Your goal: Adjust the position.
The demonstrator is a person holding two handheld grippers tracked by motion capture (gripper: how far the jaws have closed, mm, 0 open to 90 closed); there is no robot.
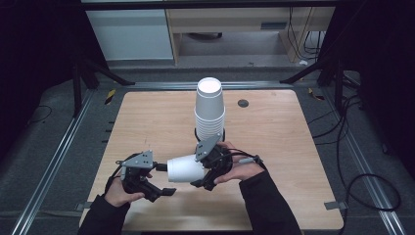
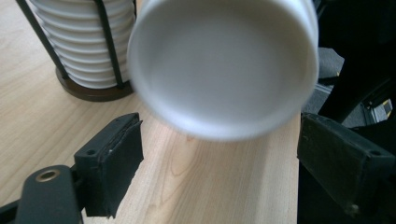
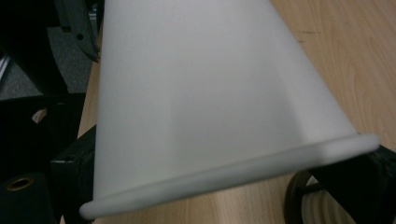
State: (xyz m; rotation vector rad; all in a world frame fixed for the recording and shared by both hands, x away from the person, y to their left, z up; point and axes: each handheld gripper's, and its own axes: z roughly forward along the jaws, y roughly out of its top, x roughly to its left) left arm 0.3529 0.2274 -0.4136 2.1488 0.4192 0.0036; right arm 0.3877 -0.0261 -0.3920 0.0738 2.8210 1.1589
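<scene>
**A white paper cup held sideways between two hand-held grippers**

From the high view, we see a pale wooden worktop (image 1: 161,127) with a tall stack of white paper cups (image 1: 210,110) standing upside down in a dark wire holder near its centre. At about six o'clock from that stack, the right hand-held gripper (image 1: 204,169) is clamped on a single white paper cup (image 1: 186,169) lying on its side above the worktop, its closed base pointing toward nine o'clock. The left hand-held gripper (image 1: 164,181) sits just beside that base, its jaws apart.

In the left gripper view, we look along two black jaws spread wide, with the round base of the single white paper cup (image 2: 224,70) between them at twelve o'clock, touching neither jaw as far as we can tell. The stack of white paper cups (image 2: 81,44) in its holder stands at ten o'clock on the worktop (image 2: 42,116).

In the right gripper view, the cup's wall (image 3: 210,93) runs away from the camera, its rolled rim nearest, with a black jaw on either side of the rim. The worktop (image 3: 345,56) shows at two o'clock.
</scene>
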